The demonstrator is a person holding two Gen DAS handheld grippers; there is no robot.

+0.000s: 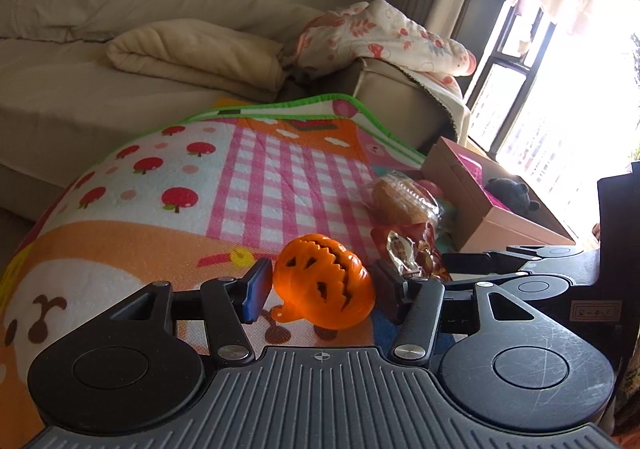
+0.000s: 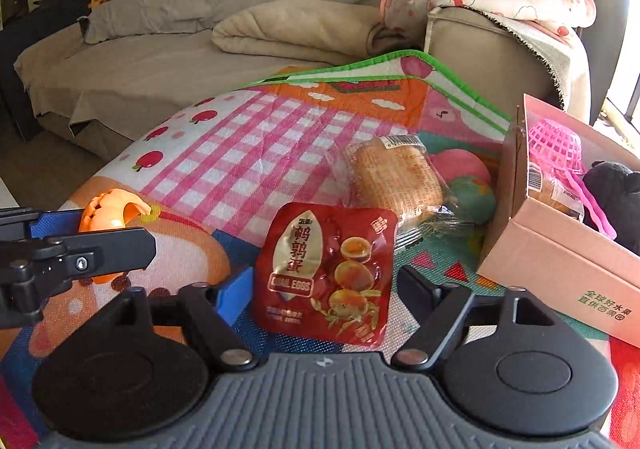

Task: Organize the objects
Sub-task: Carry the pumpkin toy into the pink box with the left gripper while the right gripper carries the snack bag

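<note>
Left tongs (image 1: pixel 320 287) clamp the pumpkin (image 1: pixel 324 281) dead centre. Right tongs (image 2: pixel 324 289) stand wide around the egg pack (image 2: pixel 326 273), pads clear; box (image 2: pixel 560 261) at three o'clock.

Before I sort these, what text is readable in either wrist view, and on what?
"鹌鹑蛋" and "QUAIL EGGS": red snack packet.
"全球好水果 直供百果园": green print on the side of the pink cardboard box.
Small print low on the red snack packet: too small to read.
Barcode label on the wrapped bread: unreadable.
Small label on a dark object at the left wrist view's right edge: blurred.
</note>
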